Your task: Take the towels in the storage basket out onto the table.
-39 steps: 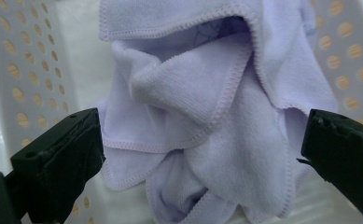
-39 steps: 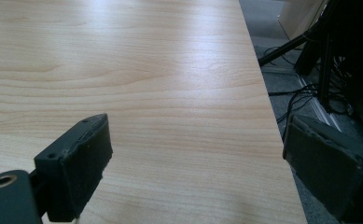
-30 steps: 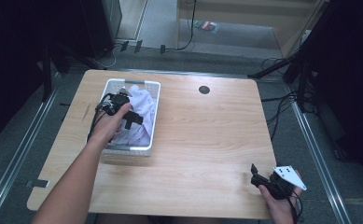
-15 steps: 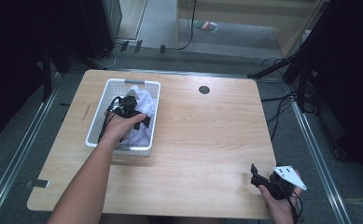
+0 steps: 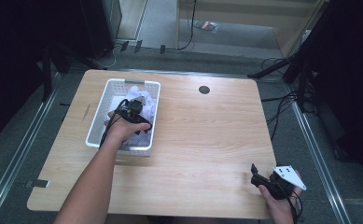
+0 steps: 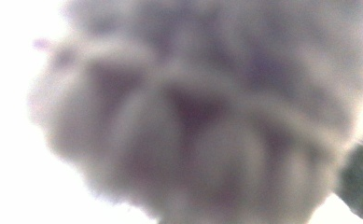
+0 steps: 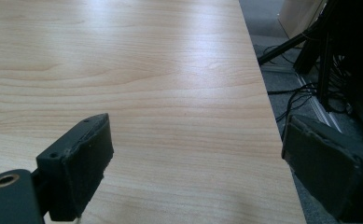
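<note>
A white slatted basket (image 5: 97, 122) stands on the left half of the wooden table (image 5: 207, 135), with a crumpled white and lilac cloth (image 5: 143, 94) inside. My left gripper (image 5: 131, 109) points down into the basket and is pushed into the cloth. Its jaws have just been closing, and the cloth (image 6: 193, 130) bulges blurred between them, with one jaw far out at the right edge of the left gripper view. My right gripper (image 5: 254, 173) rests at the table's near right corner, open (image 7: 198, 140), with only bare wood between its jaws.
A round black cable hole (image 5: 204, 89) sits near the table's far edge. Metal rails (image 5: 25, 149) run along both sides of the table. Cables and dark stands (image 5: 305, 79) crowd the floor to the right. The table's right edge (image 7: 272, 140) is close to my right gripper.
My left hand has sunk deeper into the basket and shifted slightly toward the near side, pressing into the cloth. The right hand has stayed where it was.
</note>
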Demonstrator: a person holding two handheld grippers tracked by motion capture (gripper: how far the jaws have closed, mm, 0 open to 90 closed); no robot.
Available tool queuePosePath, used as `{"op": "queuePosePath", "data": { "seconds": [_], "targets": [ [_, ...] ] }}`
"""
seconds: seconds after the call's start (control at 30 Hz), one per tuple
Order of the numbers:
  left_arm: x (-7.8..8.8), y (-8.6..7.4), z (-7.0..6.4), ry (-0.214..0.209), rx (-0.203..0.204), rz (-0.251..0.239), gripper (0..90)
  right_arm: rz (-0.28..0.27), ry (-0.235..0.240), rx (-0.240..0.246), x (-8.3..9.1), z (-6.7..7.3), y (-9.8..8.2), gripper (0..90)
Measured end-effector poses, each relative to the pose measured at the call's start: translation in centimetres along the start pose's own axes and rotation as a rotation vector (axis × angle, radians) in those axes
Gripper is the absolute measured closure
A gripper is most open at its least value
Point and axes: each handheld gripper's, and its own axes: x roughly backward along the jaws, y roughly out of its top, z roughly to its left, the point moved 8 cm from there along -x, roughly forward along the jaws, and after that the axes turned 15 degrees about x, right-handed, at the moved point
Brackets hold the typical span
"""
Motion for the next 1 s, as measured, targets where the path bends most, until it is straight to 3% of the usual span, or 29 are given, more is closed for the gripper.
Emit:
{"op": "queuePosePath", "data": {
  "seconds": [0.07, 0.13, 0.17, 0.3, 0.57, 0.7, 1.0],
  "targets": [
    [0.4, 0.2, 0.5, 0.014, 0.001, -0.013, 20.4, 0.001, 0.0, 0.0, 0.0, 0.0, 0.0, 8.7],
    [0.7, 0.3, 1.2, 0.029, 0.009, -0.033, 38.7, 0.001, 0.001, 0.0, 0.0, 0.0, 0.0, 8.7],
    [0.7, 0.3, 1.3, 0.026, 0.001, -0.039, 43.5, 0.0, 0.001, 0.001, 0.0, 0.0, 0.0, 8.8],
    [0.8, 0.2, 1.6, 0.03, -0.009, -0.055, 52.3, 0.003, 0.004, 0.003, -0.1, 0.0, 0.0, 8.8],
    [1.2, 0.2, 2.0, 0.035, -0.021, -0.068, 58.9, 0.007, 0.0, -0.005, -0.1, -0.1, 0.0, 8.8],
    [1.8, 0.3, 2.3, 0.027, -0.004, -0.068, 59.8, 0.003, 0.0, -0.007, -0.1, -0.1, 0.0, 8.9],
    [4.8, 0.7, 3.5, -0.002, 0.019, -0.1, 59.8, 0.009, 0.002, 0.0, -0.1, 0.0, 0.0, 8.9]
  ]
}}
